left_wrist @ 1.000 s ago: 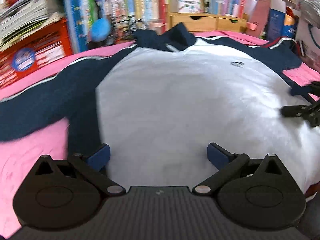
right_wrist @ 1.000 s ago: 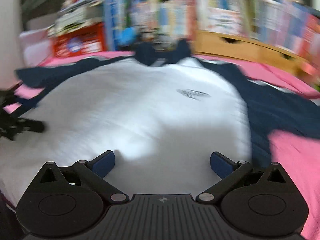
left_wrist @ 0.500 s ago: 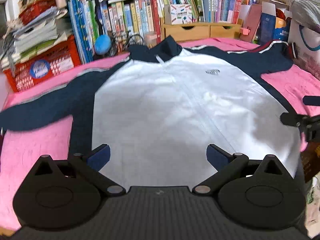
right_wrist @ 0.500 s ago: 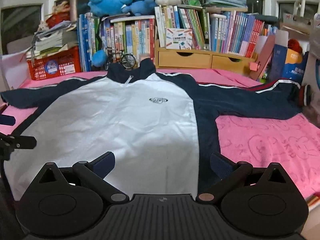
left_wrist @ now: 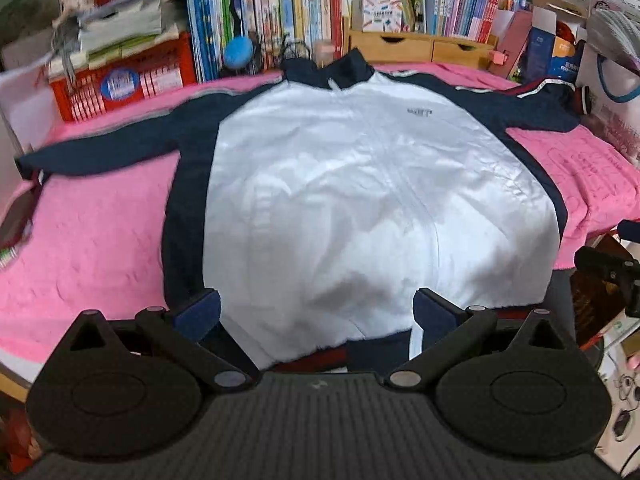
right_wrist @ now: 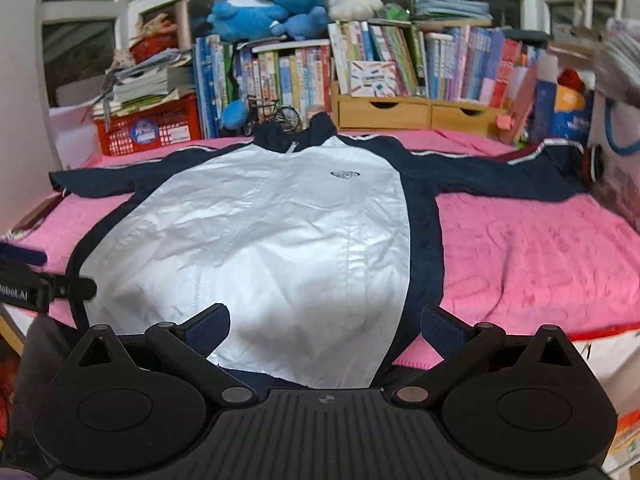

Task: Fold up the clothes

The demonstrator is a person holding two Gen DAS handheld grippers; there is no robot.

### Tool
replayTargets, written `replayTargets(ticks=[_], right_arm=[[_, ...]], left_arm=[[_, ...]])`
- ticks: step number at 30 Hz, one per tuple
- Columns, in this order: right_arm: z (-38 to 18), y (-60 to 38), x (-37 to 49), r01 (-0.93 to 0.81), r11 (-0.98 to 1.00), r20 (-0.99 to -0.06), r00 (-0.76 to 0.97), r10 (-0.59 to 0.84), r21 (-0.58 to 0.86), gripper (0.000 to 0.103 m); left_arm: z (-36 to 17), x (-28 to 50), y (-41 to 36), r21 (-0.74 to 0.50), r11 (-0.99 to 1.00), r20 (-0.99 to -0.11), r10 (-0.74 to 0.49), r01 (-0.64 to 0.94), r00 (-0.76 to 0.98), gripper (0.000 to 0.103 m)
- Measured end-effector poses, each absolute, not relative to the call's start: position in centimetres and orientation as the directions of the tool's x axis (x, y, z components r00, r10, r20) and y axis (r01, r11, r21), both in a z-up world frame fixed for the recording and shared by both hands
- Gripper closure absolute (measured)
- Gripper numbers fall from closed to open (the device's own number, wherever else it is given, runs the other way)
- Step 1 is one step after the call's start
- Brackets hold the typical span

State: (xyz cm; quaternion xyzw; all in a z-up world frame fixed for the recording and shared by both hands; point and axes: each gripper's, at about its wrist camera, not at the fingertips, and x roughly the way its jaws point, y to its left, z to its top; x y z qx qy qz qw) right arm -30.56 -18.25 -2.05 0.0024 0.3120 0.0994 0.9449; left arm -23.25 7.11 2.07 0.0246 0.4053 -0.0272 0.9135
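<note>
A crinkled, glossy white-and-navy track jacket (left_wrist: pixel 360 200) is spread flat on a textured pink blanket (right_wrist: pixel 540 248). Left gripper (left_wrist: pixel 316 312) and right gripper (right_wrist: pixel 326 326) are held released, grasping nothing. Plush toys (right_wrist: pixel 292 4) are shown only by the right view.

A pink blanket (right_wrist: pixel 532 248) covers the surface in the foreground. Behind it, rows of upright books (right_wrist: pixel 400 60) stand along the back, over a wooden drawer unit (right_wrist: pixel 404 114). To the left, a red basket (right_wrist: pixel 148 128) holds a stack of papers. Blue and pink plush toys (right_wrist: pixel 280 8) sit on top of the books. Behind them are white-framed windows (right_wrist: pixel 80 40), dark outside. A white bag with blue handles (right_wrist: pixel 616 152) stands at the far right.
</note>
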Motion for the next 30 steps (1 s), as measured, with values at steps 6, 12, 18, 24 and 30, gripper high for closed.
replayTargets(ticks=[6, 12, 18, 24, 30], right_arm=[[-3.3, -18.3, -30.6, -0.17, 0.983, -0.623, 0.762, 0.176, 0.07, 0.0], [-4.5, -18.2, -30.8, -0.169, 0.982, -0.65, 0.738, 0.18, 0.08, 0.0], [-5.8, -18.1, -30.8, -0.156, 0.985, -0.674, 0.72, 0.163, 0.072, 0.0], [-7.8, -18.7, -29.9, -0.132, 0.989, -0.724, 0.676, 0.14, 0.067, 0.0], [-8.7, -18.9, -27.6, -0.136, 0.989, -0.776, 0.616, 0.135, 0.064, 0.0]], left_arm=[[1.0, -23.5, 6.8, 0.052, 0.997, -0.756, 0.002, 0.056, 0.654, 0.0], [0.2, -23.5, 6.7, 0.06, 0.996, -0.77, 0.005, 0.064, 0.638, 0.0], [-0.7, -23.0, 6.5, 0.069, 0.995, -0.775, 0.011, 0.068, 0.632, 0.0], [-3.0, -21.9, 6.7, 0.104, 0.991, -0.811, 0.032, 0.089, 0.585, 0.0], [-4.4, -20.0, 7.5, 0.115, 0.988, -0.855, 0.047, 0.1, 0.517, 0.0]])
